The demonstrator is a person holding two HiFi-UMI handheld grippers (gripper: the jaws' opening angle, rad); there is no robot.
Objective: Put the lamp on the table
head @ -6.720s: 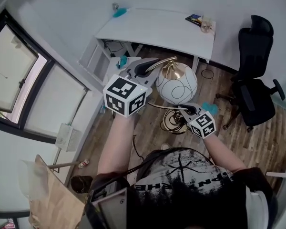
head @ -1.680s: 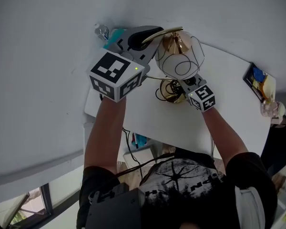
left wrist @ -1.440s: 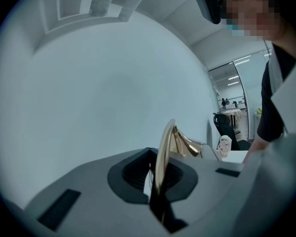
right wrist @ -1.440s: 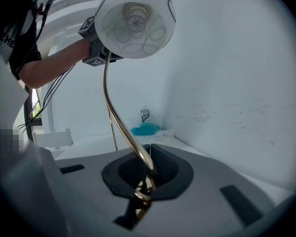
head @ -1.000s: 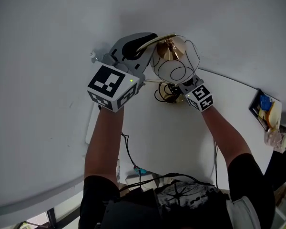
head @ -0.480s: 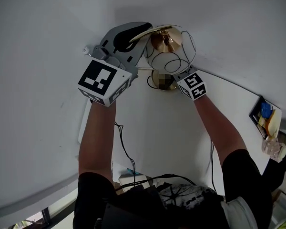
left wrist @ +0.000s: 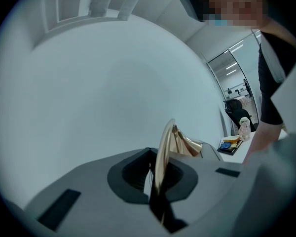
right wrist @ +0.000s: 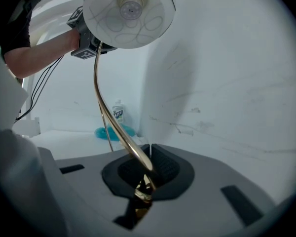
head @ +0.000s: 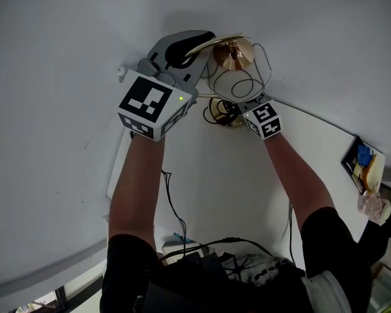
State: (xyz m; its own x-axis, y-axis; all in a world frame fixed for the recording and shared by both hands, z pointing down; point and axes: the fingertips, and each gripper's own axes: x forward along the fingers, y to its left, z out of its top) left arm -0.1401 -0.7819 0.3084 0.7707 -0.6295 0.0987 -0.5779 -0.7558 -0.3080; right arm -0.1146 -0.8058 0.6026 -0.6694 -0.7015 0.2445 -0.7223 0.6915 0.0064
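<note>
The lamp has a white globe shade [head: 238, 77] with black line drawings, a curved gold stem [right wrist: 106, 112] and a gold base [head: 223, 113]. It is held over the back corner of the white table [head: 215, 175], close to the wall. My left gripper [head: 194, 46] is shut on the gold arc near the top, which shows pinched between its pads [left wrist: 158, 181]. My right gripper [head: 241, 108] is shut on the stem low down [right wrist: 143, 174], just above the base. Whether the base rests on the table I cannot tell.
The wall stands right behind the lamp. A small bottle [right wrist: 118, 113] and a teal object [right wrist: 113, 131] sit on the table by the wall. A book and small items [head: 362, 158] lie at the table's far right. Cables [head: 169, 207] hang over the front edge.
Several seconds ago the lamp was carried over the floor; now it is over the table's back corner. Over the last second both grippers moved it slightly nearer the wall, grips unchanged.
</note>
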